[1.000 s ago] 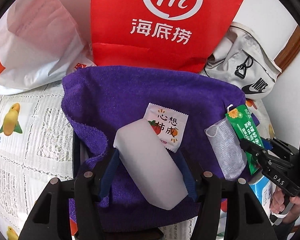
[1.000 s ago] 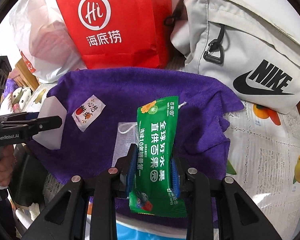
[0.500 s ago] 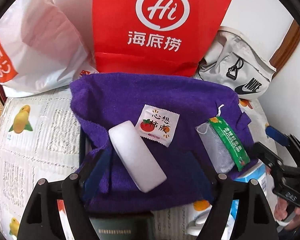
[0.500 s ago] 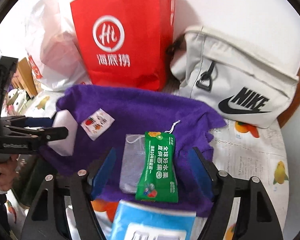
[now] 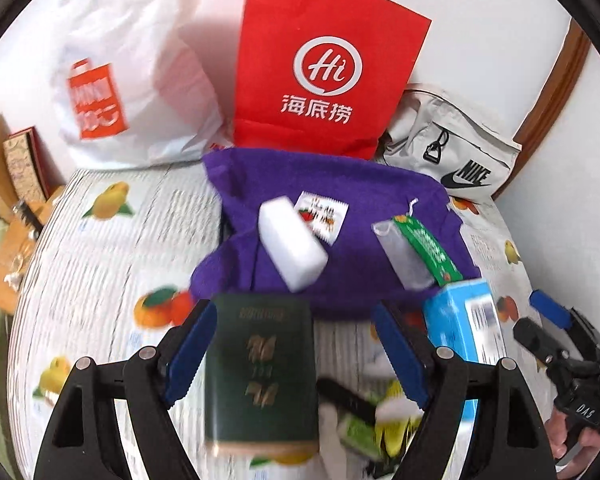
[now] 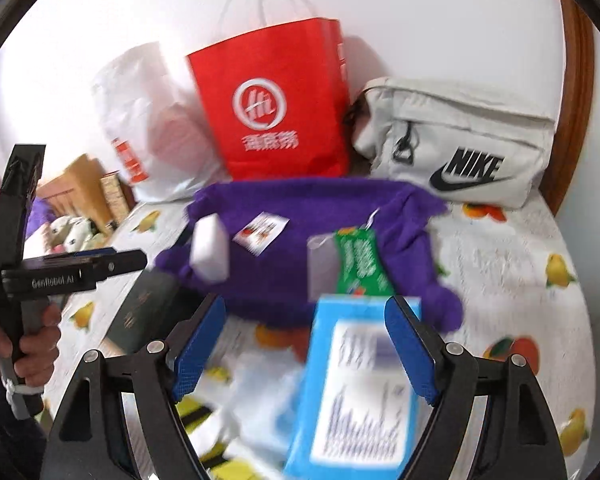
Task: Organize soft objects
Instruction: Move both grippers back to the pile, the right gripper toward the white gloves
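Both the left tongs (image 5: 296, 352) and right tongs (image 6: 304, 348) are gaping apart, empty, jaws having just been opening. The white rectangular sponge block (image 5: 292, 246) and green foil snack packet (image 5: 428, 248) are lying mid-frame on the crumpled purple towel (image 5: 364, 184).

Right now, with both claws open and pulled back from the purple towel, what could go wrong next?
The white sponge block sits tilted at the purple towel edge; it may roll off. The green packet overlaps the mesh pouch, so grabbing one might drag the other. The blue box crowds the right claw.
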{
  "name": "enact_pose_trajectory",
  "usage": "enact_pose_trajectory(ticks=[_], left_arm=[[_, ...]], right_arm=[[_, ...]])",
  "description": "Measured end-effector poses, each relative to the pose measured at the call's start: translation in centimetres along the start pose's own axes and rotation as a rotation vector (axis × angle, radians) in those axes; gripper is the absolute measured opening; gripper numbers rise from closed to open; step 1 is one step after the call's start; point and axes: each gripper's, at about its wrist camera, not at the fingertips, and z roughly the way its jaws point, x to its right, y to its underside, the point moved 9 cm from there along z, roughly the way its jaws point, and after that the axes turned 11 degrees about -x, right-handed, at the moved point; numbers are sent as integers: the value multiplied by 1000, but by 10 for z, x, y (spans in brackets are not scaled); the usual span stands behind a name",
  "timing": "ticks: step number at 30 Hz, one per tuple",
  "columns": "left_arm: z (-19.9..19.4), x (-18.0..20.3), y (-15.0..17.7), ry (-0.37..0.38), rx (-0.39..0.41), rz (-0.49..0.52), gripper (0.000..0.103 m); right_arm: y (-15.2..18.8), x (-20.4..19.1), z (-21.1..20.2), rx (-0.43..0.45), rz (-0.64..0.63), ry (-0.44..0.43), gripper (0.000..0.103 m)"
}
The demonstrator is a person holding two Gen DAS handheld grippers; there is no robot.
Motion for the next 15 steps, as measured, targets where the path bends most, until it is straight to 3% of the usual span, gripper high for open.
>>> enact_pose_trajectory(ticks=[6, 12, 15], left_arm=[[-11, -20, 43, -15, -6, -26, 80], [-14, -34, 72, -7, -9, -36, 80], [-15, -39, 81, -1, -2, -33, 80]], right_arm=[[45, -28, 2, -27, -42, -39, 81], [77, -54, 29, -102, -103, -39, 59], [85, -62, 42, -129, -131, -15, 54]])
